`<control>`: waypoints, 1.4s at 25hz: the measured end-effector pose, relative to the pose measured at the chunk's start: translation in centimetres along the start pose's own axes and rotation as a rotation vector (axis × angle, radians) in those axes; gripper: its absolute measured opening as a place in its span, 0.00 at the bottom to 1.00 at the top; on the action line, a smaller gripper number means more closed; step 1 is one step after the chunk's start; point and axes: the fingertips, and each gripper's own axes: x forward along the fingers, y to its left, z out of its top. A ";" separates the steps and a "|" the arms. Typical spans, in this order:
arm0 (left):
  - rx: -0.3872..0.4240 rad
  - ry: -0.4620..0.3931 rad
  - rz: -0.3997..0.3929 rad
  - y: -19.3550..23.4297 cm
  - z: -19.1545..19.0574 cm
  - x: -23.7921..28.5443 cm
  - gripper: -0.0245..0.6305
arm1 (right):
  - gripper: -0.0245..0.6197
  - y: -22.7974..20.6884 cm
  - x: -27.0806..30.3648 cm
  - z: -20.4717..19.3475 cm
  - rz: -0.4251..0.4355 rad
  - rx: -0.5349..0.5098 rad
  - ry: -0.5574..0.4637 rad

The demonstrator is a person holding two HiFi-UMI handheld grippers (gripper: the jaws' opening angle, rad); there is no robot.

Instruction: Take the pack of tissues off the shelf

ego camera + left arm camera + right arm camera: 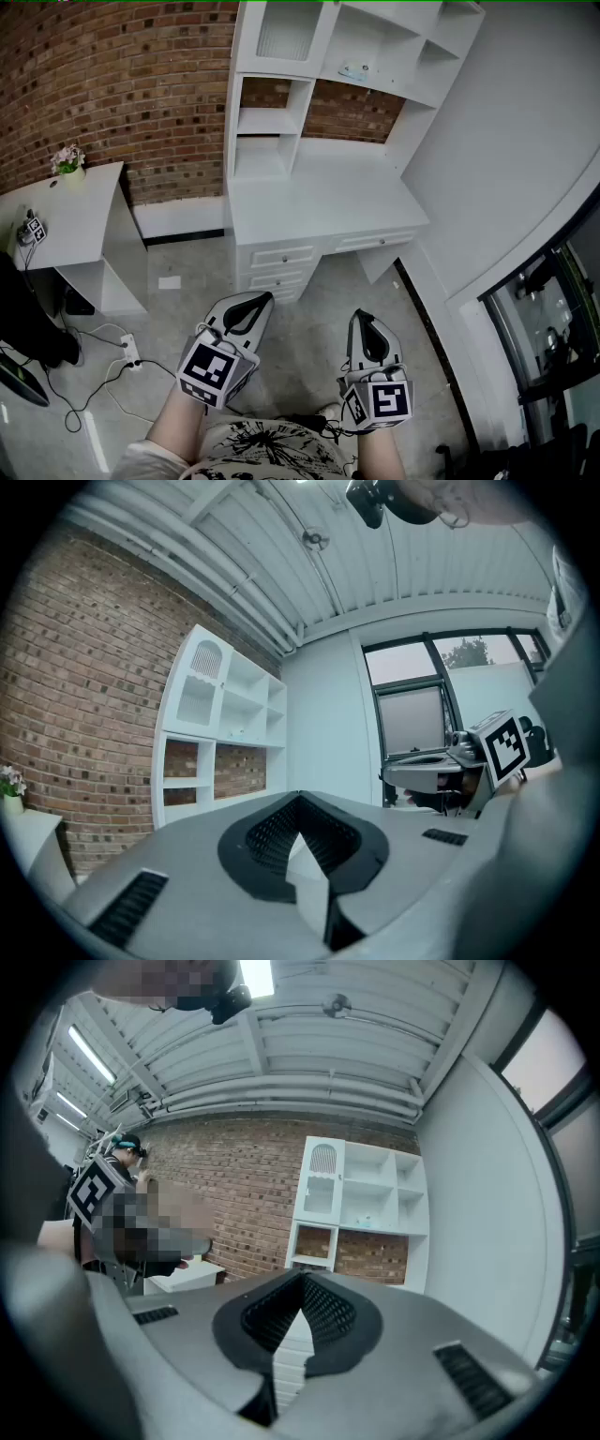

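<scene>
The pack of tissues [356, 69] is a small pale packet lying on a middle shelf of the white desk hutch [281, 56], far ahead of both grippers. It shows in the right gripper view as a tiny pack of tissues [364, 1221] on the same shelf. My left gripper [263, 299] and right gripper [362, 317] hang low over the floor in front of the desk, side by side. Both are shut with nothing between their jaws. The left gripper [300, 799] and the right gripper [305, 1277] both point toward the hutch.
The white desk [319, 202] with drawers [281, 258] stands against a brick wall. A small white side table [66, 216] with a flower pot [67, 161] is at the left. A power strip [129, 349] and cables lie on the floor. Windows run along the right.
</scene>
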 end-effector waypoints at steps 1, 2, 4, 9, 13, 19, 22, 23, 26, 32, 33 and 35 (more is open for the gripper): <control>-0.007 0.008 0.002 0.0 -0.2 0.1 0.06 | 0.05 0.0 0.0 -0.1 0.000 0.003 0.001; -0.013 0.013 0.003 0.1 -0.3 0.2 0.06 | 0.05 -0.1 0.1 -0.2 0.001 0.006 0.002; -0.023 0.022 0.006 0.2 -0.6 0.4 0.06 | 0.05 -0.2 0.2 -0.4 0.004 0.010 0.005; 0.011 0.000 -0.004 -0.1 -0.5 1.5 0.06 | 0.05 -1.2 0.8 -0.6 0.001 0.082 0.000; 0.008 0.020 0.002 -0.1 -1.1 2.6 0.06 | 0.05 -2.4 1.4 -1.1 -0.020 0.105 -0.006; 0.008 0.038 0.038 0.4 -1.6 4.9 0.06 | 0.05 -4.2 3.2 -2.2 0.020 0.094 0.004; 0.007 0.032 0.070 0.1 -1.4 7.2 0.06 | 0.05 -6.5 4.4 -2.4 0.046 0.088 0.000; 0.004 0.026 0.086 0.0 -1.3 8.1 0.06 | 0.05 -7.5 4.9 -2.5 0.054 0.087 -0.002; -0.021 0.017 0.132 -0.5 -0.7 10.6 0.06 | 0.05 -10.3 6.6 -2.4 0.087 0.103 -0.008; -0.030 0.010 0.207 -1.7 -0.5 15.9 0.06 | 0.05 -15.8 9.2 -2.5 0.162 0.086 -0.023; -0.032 0.010 0.214 -2.1 -0.5 16.9 0.06 | 0.05 -16.9 9.5 -2.6 0.168 0.085 -0.023; -0.047 0.020 0.223 -3.3 -0.6 18.8 0.06 | 0.05 -19.3 9.9 -2.9 0.177 0.091 -0.021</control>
